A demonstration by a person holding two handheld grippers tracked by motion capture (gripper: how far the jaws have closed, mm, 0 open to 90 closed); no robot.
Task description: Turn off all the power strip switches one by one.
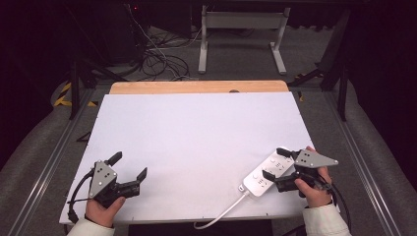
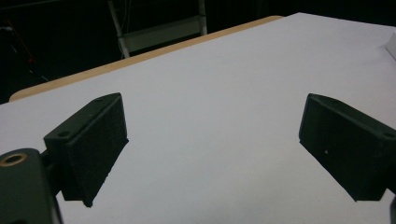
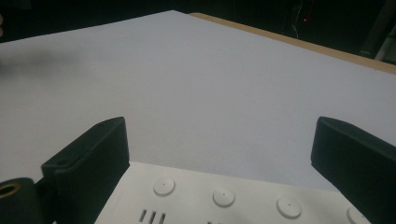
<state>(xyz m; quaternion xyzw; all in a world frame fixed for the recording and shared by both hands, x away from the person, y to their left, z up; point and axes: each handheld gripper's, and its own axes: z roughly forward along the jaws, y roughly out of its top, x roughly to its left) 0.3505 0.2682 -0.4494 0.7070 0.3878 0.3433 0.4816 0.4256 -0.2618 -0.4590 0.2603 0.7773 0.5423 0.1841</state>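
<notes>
A: What do you see on your side?

B: I see a big flat white table top [image 1: 196,147] with a strip of light wood [image 1: 196,87] along its far edge. My left gripper [image 1: 131,169] is at the near left corner, held in a hand [image 1: 101,209]. Its two black jaws are spread wide, with nothing between them but bare white top.

A: And the right one?

B: My right gripper [image 1: 276,163] is at the near right side, held in the other hand [image 1: 312,189]. Its jaws are spread wide too. A long white plastic power strip with round buttons [image 1: 265,175] lies flat between them, near the right edge of the table. In the right gripper view the power strip [image 3: 224,200] sits low between the jaws, and I can count a row of round buttons and some small slots. I cannot tell if the jaws touch it.

A: Anything in the way?

B: A white cord [image 1: 221,216] runs from the near end of the strip and hangs off the near edge of the table. The middle of the table is bare. Far behind the table, on the grey floor, I see a bunch of dark cables [image 1: 157,59] and a pale metal frame with two legs [image 1: 241,34]. They are well apart from both grippers.
</notes>
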